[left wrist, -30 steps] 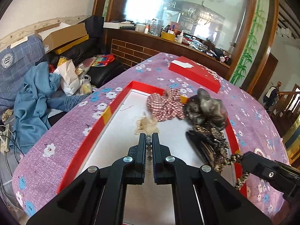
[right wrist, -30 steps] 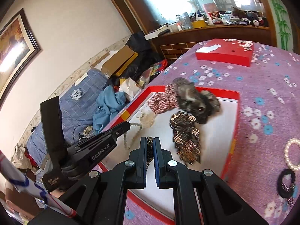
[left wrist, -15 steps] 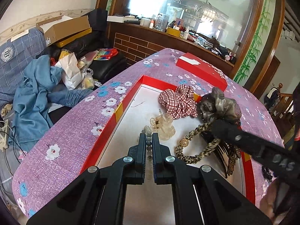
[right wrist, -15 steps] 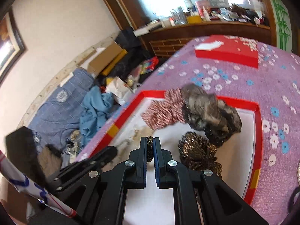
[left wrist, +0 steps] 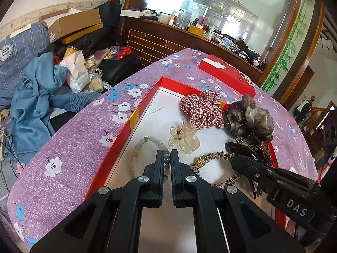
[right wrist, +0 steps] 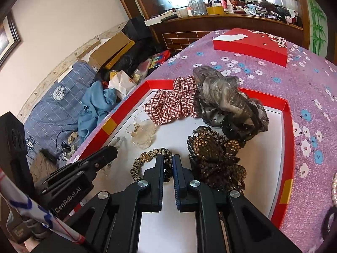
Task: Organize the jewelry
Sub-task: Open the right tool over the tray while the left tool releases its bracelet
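A red tray (left wrist: 134,116) with a white floor lies on the purple flowered table. My left gripper (left wrist: 167,155) is shut on a pale bead bracelet (left wrist: 147,140) that rests on the tray floor. My right gripper (right wrist: 167,158) is shut on a leopard-print hair tie (right wrist: 145,158), low over the tray; the tie also shows in the left wrist view (left wrist: 212,158). In the tray are a clear hair claw (left wrist: 184,136), a red checked scrunchie (left wrist: 203,109), a grey-brown hair bow (left wrist: 248,120) and a dark rhinestone clip (right wrist: 214,154).
A closed red box (right wrist: 250,44) sits at the table's far end. A pearl bracelet (right wrist: 333,186) lies on the cloth right of the tray. A cluttered sofa with blue clothes (left wrist: 31,97) is beyond the table's left edge, a wooden counter (left wrist: 189,40) behind.
Both grippers have come down to the tray floor. The bead bracelet and the leopard hair tie now lie spread on the white floor instead of hanging.
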Available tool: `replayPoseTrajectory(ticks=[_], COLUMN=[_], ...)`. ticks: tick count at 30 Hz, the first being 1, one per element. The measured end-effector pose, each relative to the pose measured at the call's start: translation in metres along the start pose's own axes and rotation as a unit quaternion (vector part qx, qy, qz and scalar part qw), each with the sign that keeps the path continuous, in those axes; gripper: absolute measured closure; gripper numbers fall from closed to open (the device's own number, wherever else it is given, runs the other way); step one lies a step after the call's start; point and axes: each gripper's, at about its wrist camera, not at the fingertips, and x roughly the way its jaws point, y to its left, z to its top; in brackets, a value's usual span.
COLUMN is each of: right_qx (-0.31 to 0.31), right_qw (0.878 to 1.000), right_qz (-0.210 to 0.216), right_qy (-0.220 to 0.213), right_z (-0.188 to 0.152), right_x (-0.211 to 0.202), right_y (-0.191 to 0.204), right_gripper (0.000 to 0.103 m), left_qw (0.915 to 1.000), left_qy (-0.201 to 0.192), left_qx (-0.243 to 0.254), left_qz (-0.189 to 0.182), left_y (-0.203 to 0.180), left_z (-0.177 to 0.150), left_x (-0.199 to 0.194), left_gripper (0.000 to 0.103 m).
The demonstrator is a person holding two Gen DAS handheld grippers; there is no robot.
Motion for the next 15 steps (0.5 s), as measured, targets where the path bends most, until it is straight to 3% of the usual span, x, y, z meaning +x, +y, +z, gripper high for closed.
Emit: replayPoseTrajectory(ticks=[4,15], right_qx=[-0.001,0.003], right_qw=[1.000,0.999], right_qz=[0.002,0.022], right_qy=[-0.011,-0.045], right_z=[0.000,-0.007], right_x=[-0.010,-0.056], right_y=[0.001,0.001], right_gripper=[0.077,0.077], left_qw=[0.9999,0.9997], left_qy=[0.001,-0.014], left_qx=[-0.008,0.002], left_qz=[-0.006,-0.022], left_y=[0.001,-0.015], left_z=[0.001,0.001], left_x=[-0.004,-0.027], left_gripper=[0.098,0.098])
